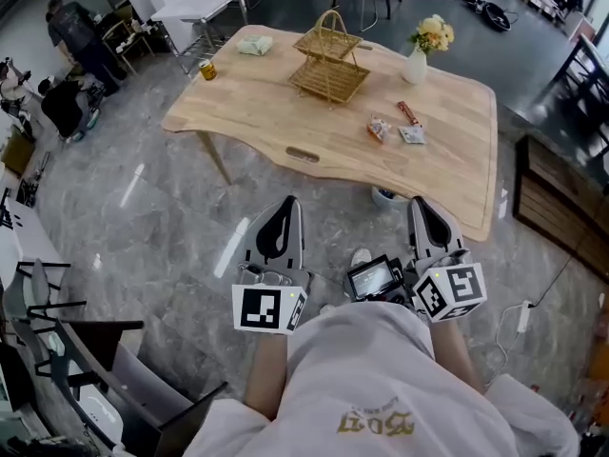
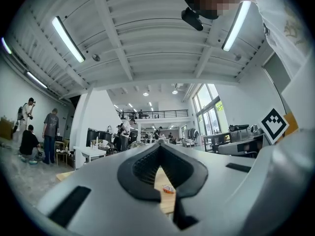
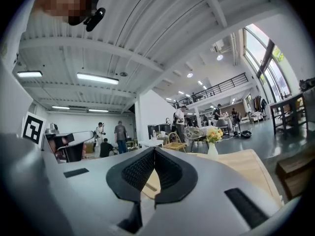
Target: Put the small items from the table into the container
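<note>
Pale wooden bench [image 1: 457,160] ahead: left gripper [image 1: 289,203], right gripper [image 1: 420,203], fingers closed, empty, probably transit pose; small snack packets [image 1: 379,129] outside two-tier wicker basket [image 1: 328,65].

Taking the middle of the table [image 1: 457,160] as dial centre in the head view: the wire basket [image 1: 329,65] stands at 12 o'clock; the vase [image 1: 416,65] at 2 o'clock, right of it; small packets [image 1: 412,134] lie close together at 3 o'clock; a jar [image 1: 206,69] at 10 o'clock by the left edge; a folded pack [image 1: 255,45] behind it at 11 o'clock; the left gripper [image 1: 290,201] and right gripper [image 1: 416,201] at the near edge, 7 and 5 o'clock.
</note>
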`<state>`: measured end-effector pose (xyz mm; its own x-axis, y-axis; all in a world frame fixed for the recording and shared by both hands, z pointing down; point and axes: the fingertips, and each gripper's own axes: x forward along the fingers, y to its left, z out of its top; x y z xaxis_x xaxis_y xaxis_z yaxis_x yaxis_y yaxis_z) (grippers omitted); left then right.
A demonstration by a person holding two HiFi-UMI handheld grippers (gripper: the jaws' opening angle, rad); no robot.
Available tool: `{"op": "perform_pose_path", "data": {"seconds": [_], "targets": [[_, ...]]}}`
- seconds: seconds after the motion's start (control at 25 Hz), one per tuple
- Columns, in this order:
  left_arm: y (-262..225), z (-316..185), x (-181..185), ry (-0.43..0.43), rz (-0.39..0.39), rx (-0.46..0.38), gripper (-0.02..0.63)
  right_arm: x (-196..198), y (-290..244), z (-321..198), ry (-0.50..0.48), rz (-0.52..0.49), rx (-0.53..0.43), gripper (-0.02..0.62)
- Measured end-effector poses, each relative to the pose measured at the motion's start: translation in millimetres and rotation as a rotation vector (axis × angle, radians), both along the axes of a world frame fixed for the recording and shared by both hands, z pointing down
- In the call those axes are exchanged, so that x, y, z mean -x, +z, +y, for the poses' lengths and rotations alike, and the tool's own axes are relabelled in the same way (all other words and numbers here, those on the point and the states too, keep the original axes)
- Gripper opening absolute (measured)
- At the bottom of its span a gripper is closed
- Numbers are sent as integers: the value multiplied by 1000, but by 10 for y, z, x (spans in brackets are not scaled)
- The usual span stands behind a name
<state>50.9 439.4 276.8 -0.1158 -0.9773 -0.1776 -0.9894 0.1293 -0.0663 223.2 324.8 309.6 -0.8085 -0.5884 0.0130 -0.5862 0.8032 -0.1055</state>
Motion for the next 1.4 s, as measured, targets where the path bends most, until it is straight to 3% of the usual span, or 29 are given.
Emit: {"op": "perform_pose_path", "data": {"seconds": [0.24,0.68,0.96,1.4], "targets": [[23,-322,114,33,-13,14,-6,154,69,-318,25,66,-27,20],[-37,-1243,827,-1,-48,25,-6,913,14,-1290,1,41,-29,20],[-162,-1994,1183,-13,-41,28,-6,1173,-101,-2060,5,30,-18,20],[-176,-3069,1292,-10,-92,56,-6,1295,-21,-3117,7,34,1,20]]}}
